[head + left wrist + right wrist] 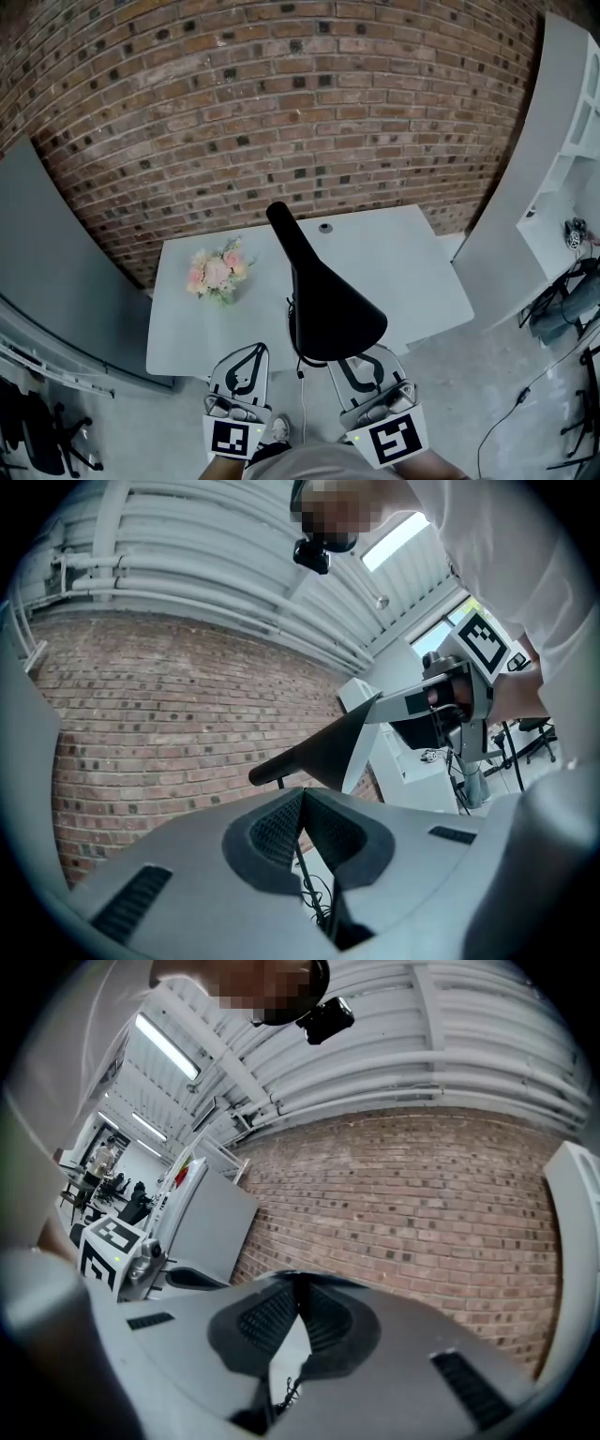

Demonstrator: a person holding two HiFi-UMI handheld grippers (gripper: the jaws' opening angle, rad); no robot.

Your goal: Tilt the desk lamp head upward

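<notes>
lamp head (pixel 323 300) above right gripper (pixel 298 1286) (jaws together)

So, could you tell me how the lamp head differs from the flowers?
The lamp head is plain black; the flowers are pale pink with green. The lamp head juts over the desk's front edge; the flowers sit on its left part. Both belong to the same white desk.

**What sits where**

The surface (pixel 412 281) backs onto the brick wall (pixel 281 94). The lamp head (pixel 328 305) overhangs its near edge, with flowers (pixel 217 272) to its left. The left gripper (pixel 253 352) and right gripper (pixel 367 364) sit before that edge, the right beneath the lamp head.
</notes>
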